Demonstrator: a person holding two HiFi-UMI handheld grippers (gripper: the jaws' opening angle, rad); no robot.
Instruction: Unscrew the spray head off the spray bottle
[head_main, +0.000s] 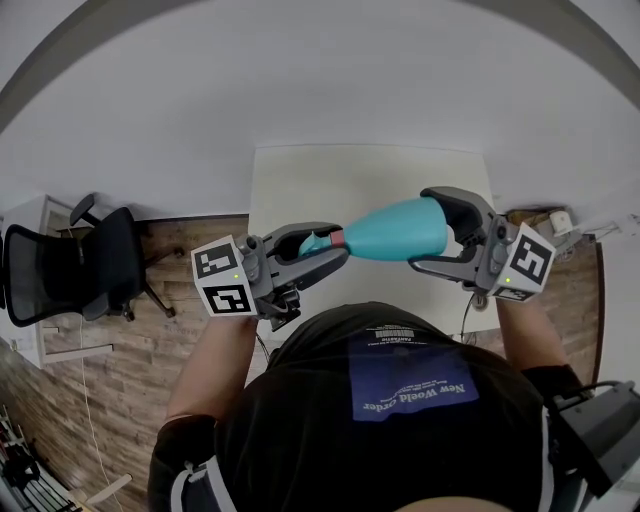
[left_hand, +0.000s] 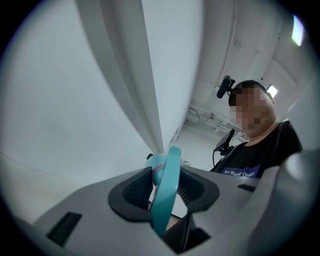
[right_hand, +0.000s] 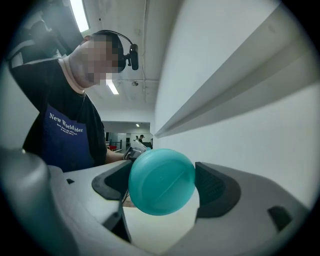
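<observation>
Left tongs were clenched on the spray head, pads either side of its teal trigger, pink collar just past them; right tongs were clamped across the fat base end of the spray bottle, jaws spread wide round it; bottle lay roughly level in the air between the two, over the near edge of the white table, in front of the person's chest; head looked seated on the neck, so the unscrewing seemed not yet finished; doing the turn well likely meant rolling the two tongs opposite ways about the bottle's long axis, both kept in line so the neck was not bent; left grip sat on the thin trigger, which could probably flex or slip, so a firm squeeze seemed wise; smooth round base could spin in the right pads; whether liquid was inside I could not tell
</observation>
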